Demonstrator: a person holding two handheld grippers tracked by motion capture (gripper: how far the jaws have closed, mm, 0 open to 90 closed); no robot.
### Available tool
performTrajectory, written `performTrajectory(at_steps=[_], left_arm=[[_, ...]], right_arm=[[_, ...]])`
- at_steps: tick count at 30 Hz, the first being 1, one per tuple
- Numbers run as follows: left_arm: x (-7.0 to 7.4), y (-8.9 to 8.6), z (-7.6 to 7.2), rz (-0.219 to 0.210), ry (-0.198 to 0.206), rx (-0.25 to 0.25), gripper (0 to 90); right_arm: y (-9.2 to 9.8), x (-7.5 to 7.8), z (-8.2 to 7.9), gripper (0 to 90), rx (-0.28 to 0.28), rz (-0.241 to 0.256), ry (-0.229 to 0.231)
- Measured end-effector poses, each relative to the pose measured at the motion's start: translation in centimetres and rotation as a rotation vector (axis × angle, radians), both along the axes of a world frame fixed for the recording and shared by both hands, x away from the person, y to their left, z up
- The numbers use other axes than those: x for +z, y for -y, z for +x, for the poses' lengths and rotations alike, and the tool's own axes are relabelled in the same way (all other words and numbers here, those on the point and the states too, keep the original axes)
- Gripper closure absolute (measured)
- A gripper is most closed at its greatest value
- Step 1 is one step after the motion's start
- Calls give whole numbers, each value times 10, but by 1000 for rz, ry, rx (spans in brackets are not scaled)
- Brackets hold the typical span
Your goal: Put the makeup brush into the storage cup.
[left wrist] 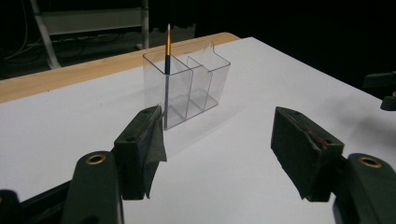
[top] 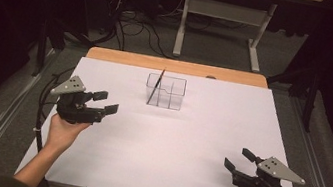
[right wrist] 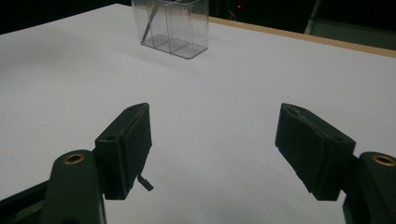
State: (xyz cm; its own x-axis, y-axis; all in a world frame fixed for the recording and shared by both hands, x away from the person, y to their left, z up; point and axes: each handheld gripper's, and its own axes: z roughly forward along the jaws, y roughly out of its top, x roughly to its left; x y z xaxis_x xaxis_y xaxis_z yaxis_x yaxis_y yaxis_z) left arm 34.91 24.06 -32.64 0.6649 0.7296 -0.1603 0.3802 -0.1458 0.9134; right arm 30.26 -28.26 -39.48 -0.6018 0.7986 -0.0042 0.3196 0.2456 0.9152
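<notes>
left gripper (top: 105,102) and right gripper (top: 237,159) rest near the worktop (top: 187,142) edges, fingers spread, empty; far centre, a brush (top: 157,85) leans in the clear holder (top: 165,92).

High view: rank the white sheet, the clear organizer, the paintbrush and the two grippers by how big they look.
1. white sheet, by far the largest.
2. left gripper and right gripper: alike, not ranked.
3. clear organizer, unsure against the grippers, since it sits farther away.
4. paintbrush, thinnest.
</notes>
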Motion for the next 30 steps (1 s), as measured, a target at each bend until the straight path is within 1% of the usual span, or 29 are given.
performTrajectory(at_steps=[2,10,12,14,17,25,28,30], left_arm=[[-2,0,-2,4,-3,-2,345],[-8,4,-9,20,-12,-11,343],[-9,5,-10,16,-12,-15,343],[-10,5,-10,22,-10,-14,343],[-12,5,-10,15,-11,-11,343],[-18,7,-12,16,-21,-10,342],[-20,8,-13,22,-26,-11,338],[-21,9,-14,15,-32,-12,336]], right_arm=[[0,0,0,285,-8,3,-7],[0,0,0,285,-2,1,-8],[0,0,0,285,-2,0,-9],[0,0,0,285,-2,0,-10],[0,0,0,285,-2,1,-10],[0,0,0,285,-1,1,-10],[0,0,0,285,-1,0,-9],[0,0,0,285,-1,0,-9]])
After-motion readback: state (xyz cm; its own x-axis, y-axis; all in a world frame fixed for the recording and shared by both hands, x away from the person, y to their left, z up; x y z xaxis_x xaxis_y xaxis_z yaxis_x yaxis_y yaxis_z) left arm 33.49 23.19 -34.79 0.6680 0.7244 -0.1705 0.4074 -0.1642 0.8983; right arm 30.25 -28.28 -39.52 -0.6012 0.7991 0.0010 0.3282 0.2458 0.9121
